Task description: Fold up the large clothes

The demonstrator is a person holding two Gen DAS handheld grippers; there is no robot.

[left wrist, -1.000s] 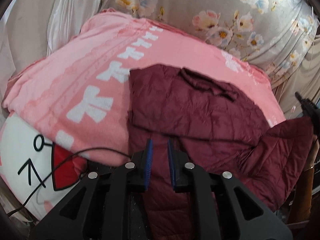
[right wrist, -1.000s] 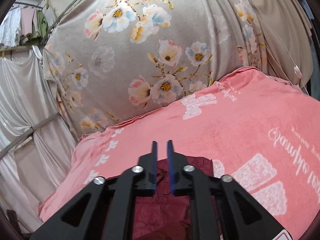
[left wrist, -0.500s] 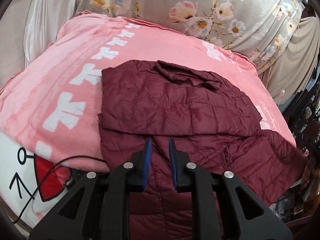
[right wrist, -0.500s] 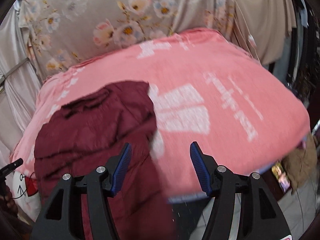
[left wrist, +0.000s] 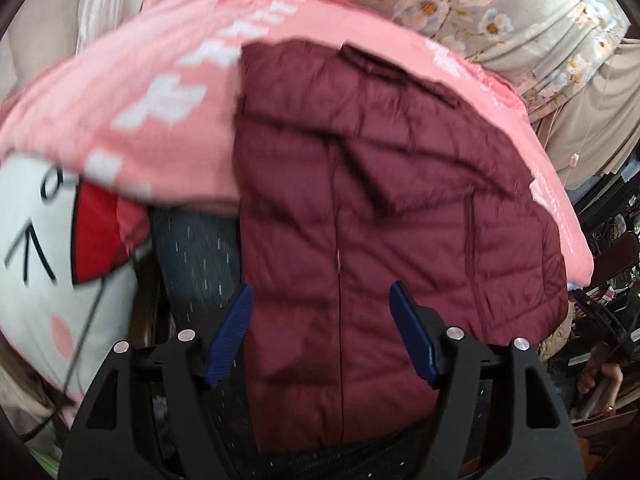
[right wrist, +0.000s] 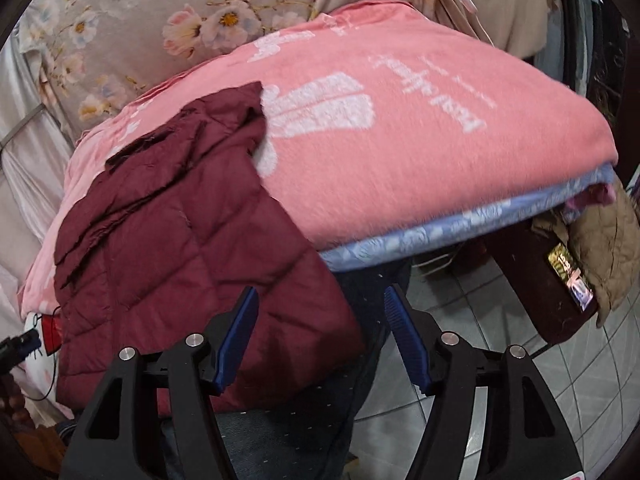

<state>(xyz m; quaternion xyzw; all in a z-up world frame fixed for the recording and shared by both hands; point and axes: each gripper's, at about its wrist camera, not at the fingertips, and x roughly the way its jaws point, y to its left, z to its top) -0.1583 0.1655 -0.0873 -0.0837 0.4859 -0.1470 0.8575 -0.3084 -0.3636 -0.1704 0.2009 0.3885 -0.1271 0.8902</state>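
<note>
Looking down both wrist views, you've got the maroon quilted jacket (left wrist: 360, 200) lying on the pink blanket (left wrist: 140, 92), its lower part draped over the near edge and hanging toward you. Your left tongs (left wrist: 322, 332) have just been opening and now stand released; the jacket's hanging hem shows in the gap between the blue pads (left wrist: 230, 340), but the pads don't press on it. Left view is motion-blurred. Your right tongs (right wrist: 320, 336) have also just been opening and stand released, hovering off the jacket's right edge (right wrist: 180, 240); the left pad overlaps the fabric in view, whether it touches I can't tell, and nothing is clamped. The collar end lies farther up the blanket, partly folded over. A blue floral layer (right wrist: 440, 232) sits under the blanket at its right edge. Floral curtain (right wrist: 160, 20) behind, tiled floor (right wrist: 540, 380) below right.
</note>
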